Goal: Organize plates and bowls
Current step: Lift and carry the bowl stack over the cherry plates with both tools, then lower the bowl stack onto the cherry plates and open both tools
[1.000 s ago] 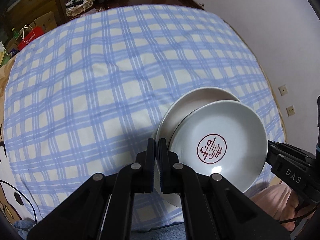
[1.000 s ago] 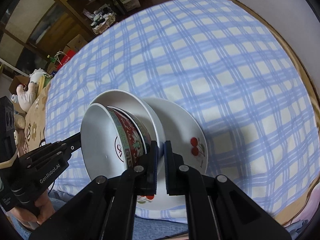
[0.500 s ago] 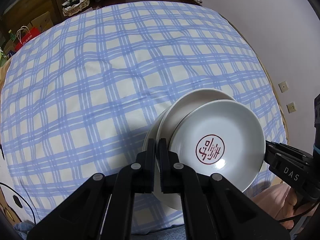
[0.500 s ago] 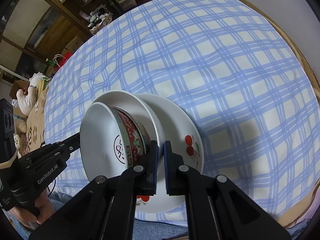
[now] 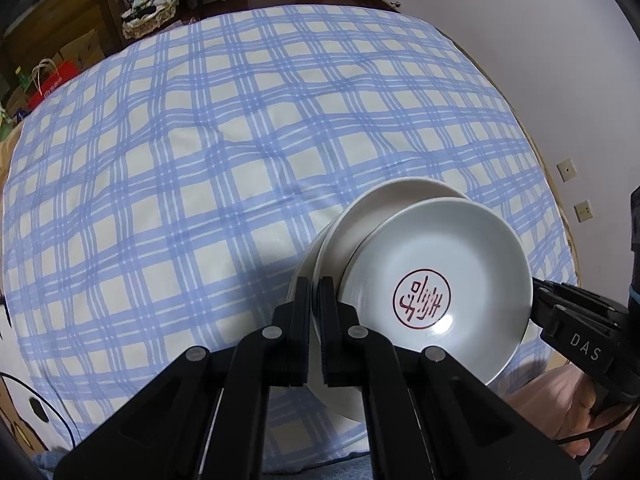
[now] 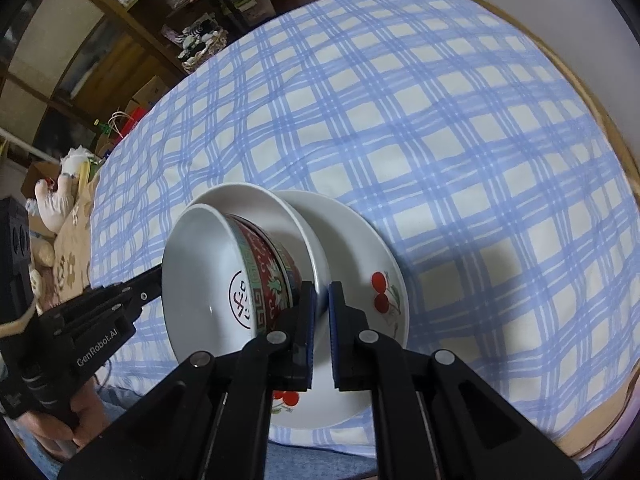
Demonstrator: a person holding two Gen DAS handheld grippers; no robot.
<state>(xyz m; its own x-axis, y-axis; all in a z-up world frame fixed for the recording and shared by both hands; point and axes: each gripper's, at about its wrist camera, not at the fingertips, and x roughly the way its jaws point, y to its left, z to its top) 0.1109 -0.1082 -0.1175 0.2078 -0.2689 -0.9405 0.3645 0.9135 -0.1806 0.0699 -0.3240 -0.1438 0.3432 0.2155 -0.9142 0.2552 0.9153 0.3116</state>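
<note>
3 dishes are already nested near the front edge of the checked desk (image 5: 224, 152): patterned bowl (image 6: 224, 280) in white bowl (image 6: 256, 208), on the cherry plate (image 6: 360, 264). Left tongs (image 5: 314, 300) and right tongs (image 6: 322, 304) each pinch a rim; only final placing seems left.

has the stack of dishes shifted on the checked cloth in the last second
No. In the right wrist view the cherry plate lies on the same squares of the checked cloth, and the bowls still sit on it.

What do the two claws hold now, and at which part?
The left claw and the right claw pinch the white deep plate at opposite sides of its rim.
</note>
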